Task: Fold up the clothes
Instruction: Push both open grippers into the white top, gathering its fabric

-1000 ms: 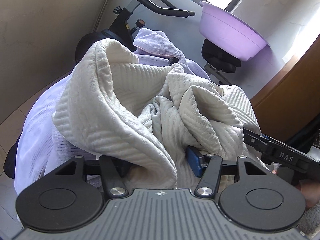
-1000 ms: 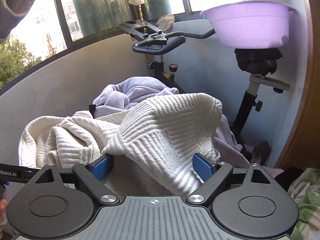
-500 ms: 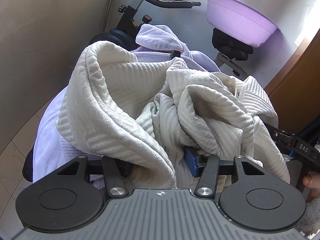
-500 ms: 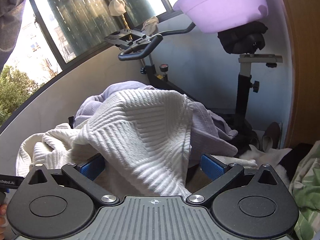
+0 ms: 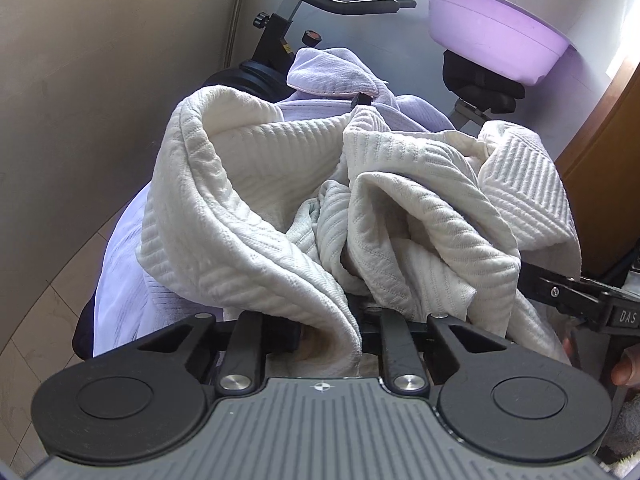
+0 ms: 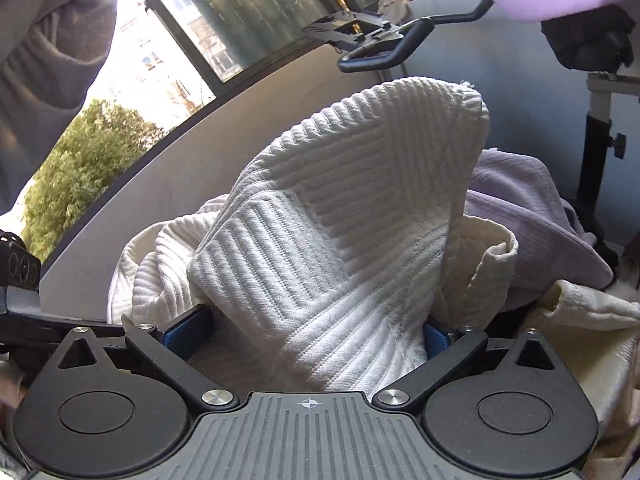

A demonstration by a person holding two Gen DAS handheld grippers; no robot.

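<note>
Left jaws pinching the cream ribbed garment (image 5: pixel 248 216); right jaws spread around it (image 6: pixel 344 240), not clamping. Handling soft, floppy, bulky; gripping hems best.

A cream ribbed garment (image 6: pixel 340 220) is being draped between the right gripper's (image 6: pixel 316 332) spread blue-padded fingers (image 6: pixel 186 330), lavender cloth (image 6: pixel 532 216) bunched behind.

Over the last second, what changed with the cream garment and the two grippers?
The left gripper closed on a fold of the cream ribbed knit garment. The right gripper lifted its part of the garment into a taller peak, jaws wide throughout. The lilac garment underneath and the purple plastic basin stayed put.
</note>
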